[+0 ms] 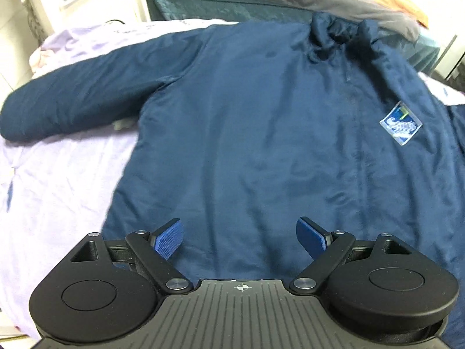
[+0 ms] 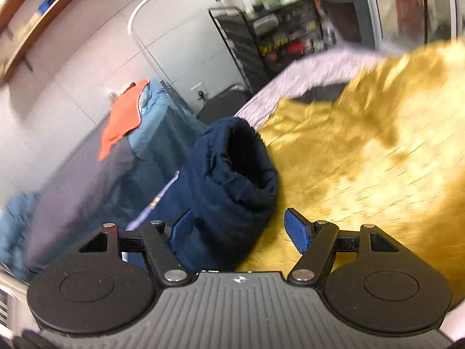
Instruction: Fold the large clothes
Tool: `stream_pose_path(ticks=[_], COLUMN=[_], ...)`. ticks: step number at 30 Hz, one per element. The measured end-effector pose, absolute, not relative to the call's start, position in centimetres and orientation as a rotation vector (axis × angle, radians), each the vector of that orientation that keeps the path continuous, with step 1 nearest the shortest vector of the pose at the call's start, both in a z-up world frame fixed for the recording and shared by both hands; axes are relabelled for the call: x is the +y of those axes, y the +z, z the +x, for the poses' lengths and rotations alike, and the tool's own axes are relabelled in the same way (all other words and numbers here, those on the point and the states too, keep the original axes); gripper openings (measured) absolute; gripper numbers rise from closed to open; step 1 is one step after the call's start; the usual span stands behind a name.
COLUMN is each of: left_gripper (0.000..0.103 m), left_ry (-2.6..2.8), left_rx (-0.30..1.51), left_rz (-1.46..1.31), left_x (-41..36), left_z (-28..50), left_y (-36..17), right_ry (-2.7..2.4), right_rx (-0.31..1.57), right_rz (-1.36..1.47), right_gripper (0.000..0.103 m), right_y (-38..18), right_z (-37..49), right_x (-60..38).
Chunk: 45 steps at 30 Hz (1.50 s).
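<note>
At the bottom of the left wrist view, the left gripper [image 1: 240, 237] is seen spread apart above the navy jacket [image 1: 255, 122], laid flat on a lavender sheet [image 1: 58, 180]. Only the right view shows the right gripper [image 2: 237, 228], parted around the cuff [image 2: 232, 180], beside a yellow cloth [image 2: 363, 160].

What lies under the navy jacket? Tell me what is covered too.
The navy jacket lies spread on a lilac bedsheet, which shows around its left sleeve. In the right wrist view its cuff rests on a mustard-yellow garment. Whatever lies beneath the jacket's body is hidden.
</note>
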<state>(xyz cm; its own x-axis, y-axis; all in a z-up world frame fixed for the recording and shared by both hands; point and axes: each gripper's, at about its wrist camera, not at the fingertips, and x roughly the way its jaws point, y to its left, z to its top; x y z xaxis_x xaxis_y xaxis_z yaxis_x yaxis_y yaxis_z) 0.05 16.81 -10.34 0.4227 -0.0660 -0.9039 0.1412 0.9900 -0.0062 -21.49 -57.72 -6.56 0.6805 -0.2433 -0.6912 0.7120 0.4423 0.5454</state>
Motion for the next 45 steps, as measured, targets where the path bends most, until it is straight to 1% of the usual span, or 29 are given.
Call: stream_pose_path(ticks=[1, 2, 5, 6, 7, 8, 13, 19, 26, 31, 36, 39, 42, 44, 45], left_gripper=[0.103, 0.103, 0.103, 0.103, 0.103, 0.103, 0.103, 0.103, 0.103, 0.103, 0.103, 0.103, 0.103, 0.103, 0.103], left_ry=[-0.137, -0.143, -0.149, -0.136, -0.123, -0.112, -0.091, -0.08, -0.05, -0.037, -0.032, -0.035, -0.038, -0.04, -0.042], left_rx=[1.12, 1.109, 1.091, 1.102, 1.112, 1.117, 1.095, 1.097, 1.074, 1.062, 1.048, 1.048, 1.053, 1.058, 1.063], left_rz=[0.064, 0.055, 0.067, 0.087, 0.103, 0.103, 0.006, -0.02, -0.06, -0.073, -0.072, -0.078, -0.063, -0.055, -0.054], left_x=[16.8, 16.8, 17.3, 17.5, 17.7, 17.9, 19.7, 21.7, 24.9, 27.0, 28.5, 29.4, 30.0, 30.4, 30.5], left_z=[-0.1, -0.4, -1.4, -1.5, -1.5, -1.6, -1.4, -0.7, 0.6, 1.8, 2.6, 2.7, 2.6, 2.6, 2.6], left_y=[-10.1, -9.7, -9.2, -9.3, -9.5, -9.7, -9.5, -10.0, -9.7, -9.4, -9.1, -9.2, -9.2, -9.4, -9.4], right_ry=[-0.631, -0.633, -0.644, -0.636, -0.626, -0.623, -0.659, -0.63, -0.488, -0.248, -0.019, 0.034, 0.063, 0.089, 0.096], right_rx=[0.562, 0.549, 0.512, 0.502, 0.496, 0.497, 0.477, 0.492, 0.479, 0.512, 0.61, 0.71, 0.797, 0.838, 0.869], right_rz=[0.987, 1.024, 1.006, 0.999, 0.997, 1.002, 1.068, 0.912, 0.695, 0.597, 0.5, 0.403, 0.245, 0.163, 0.13], right_gripper=[0.067, 0.065, 0.064, 0.054, 0.03, 0.021, 0.018, 0.017, 0.017, 0.016, 0.016, 0.016, 0.016, 0.019, 0.024], right_y=[-7.3, -7.9, -8.6, -8.8, -9.0, -9.2, -8.4, -4.6, 1.6, 3.9, 2.1, -1.1, -5.1, -7.8, -9.2], right_z=[-21.3, -20.9, -19.3, -19.2, -19.1, -19.2, -20.3, -17.8, -11.6, -4.3, 2.7, 6.3, 8.7, 9.4, 9.7], right_x=[-58.0, -57.9, -57.0, -56.8, -56.8, -56.9, -57.4, -53.8, -46.1, -36.6, -24.7, -18.0, -11.7, -8.6, -6.8])
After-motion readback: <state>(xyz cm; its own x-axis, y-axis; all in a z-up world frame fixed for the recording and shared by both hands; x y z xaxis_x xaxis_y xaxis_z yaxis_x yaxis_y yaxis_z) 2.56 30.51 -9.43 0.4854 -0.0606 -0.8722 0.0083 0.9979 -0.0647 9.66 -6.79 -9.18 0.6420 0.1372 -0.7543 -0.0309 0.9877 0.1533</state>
